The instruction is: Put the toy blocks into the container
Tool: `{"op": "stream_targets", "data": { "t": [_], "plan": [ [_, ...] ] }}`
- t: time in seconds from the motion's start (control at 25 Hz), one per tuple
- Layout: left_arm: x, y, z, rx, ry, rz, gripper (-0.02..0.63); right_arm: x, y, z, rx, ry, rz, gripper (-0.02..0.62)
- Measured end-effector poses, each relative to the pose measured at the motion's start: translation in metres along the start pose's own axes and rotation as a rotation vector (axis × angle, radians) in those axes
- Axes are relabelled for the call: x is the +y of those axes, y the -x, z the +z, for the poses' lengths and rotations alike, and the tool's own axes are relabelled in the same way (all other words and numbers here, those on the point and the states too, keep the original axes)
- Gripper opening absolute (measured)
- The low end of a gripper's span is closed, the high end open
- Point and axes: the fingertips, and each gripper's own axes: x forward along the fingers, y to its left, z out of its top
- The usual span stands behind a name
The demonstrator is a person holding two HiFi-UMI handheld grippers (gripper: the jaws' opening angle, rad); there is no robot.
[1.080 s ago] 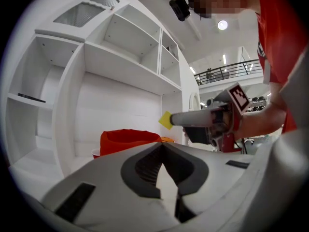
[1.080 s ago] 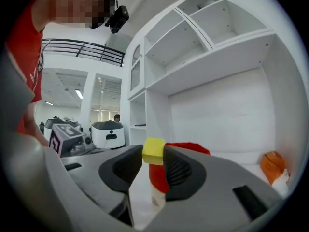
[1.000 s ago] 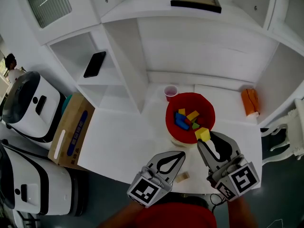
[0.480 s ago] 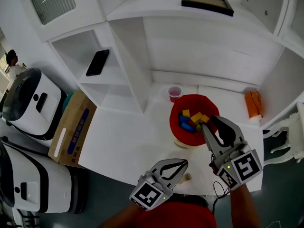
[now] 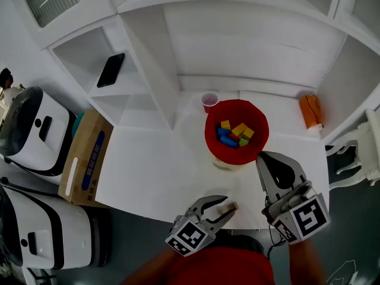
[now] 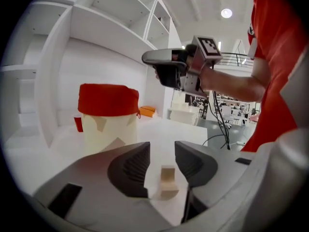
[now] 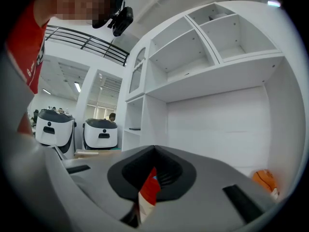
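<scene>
Person wears a red short-sleeved top [image 5: 221, 270]. Black camera gear [image 7: 116, 11] sits on the head. Left claw [image 5: 225, 205]: light grey moulded shell, dark grey ribbed pads, white cube [image 5: 190, 240] with black square markers at the back. Right claw [image 5: 265, 158]: same grey shell and dark pads, its own marker cube [image 5: 304, 219], thin black cable [image 6: 216, 115] hanging off it. Left jaws just opened, wooden block [image 6: 167, 181] between them, not touched. Right jaws just closed, nothing between them.
</scene>
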Motion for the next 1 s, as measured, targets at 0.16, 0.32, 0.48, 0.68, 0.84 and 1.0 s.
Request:
{"op": "stream_targets", "data": {
  "t": [0.16, 0.32, 0.48, 0.68, 0.84, 1.0],
  "plan": [
    [-0.009, -0.009, -0.037, 0.142, -0.018, -0.019, 0.219, 0.006, 0.009, -0.005, 0.008, -0.013, -0.003, -0.011],
    [-0.013, -0.018, -0.065, 0.239, -0.029, -0.035, 0.219, 0.012, 0.017, -0.008, 0.014, -0.017, -0.005, -0.011],
    [-0.018, -0.026, -0.08, 0.303, -0.056, -0.061, 0.221, 0.01, 0.025, -0.008, 0.016, -0.021, -0.023, -0.011],
    [-0.015, -0.029, -0.084, 0.306, -0.07, -0.049, 0.175, 0.006, 0.032, -0.008, 0.016, -0.022, -0.04, -0.011],
    [-0.011, -0.021, -0.066, 0.243, -0.049, -0.031, 0.175, 0.005, 0.035, -0.011, 0.015, -0.029, -0.047, -0.011],
    [0.001, -0.001, -0.001, 0.046, -0.06, 0.025, 0.175, 0.002, 0.038, -0.017, 0.021, -0.039, -0.058, -0.011]
  ]
}}
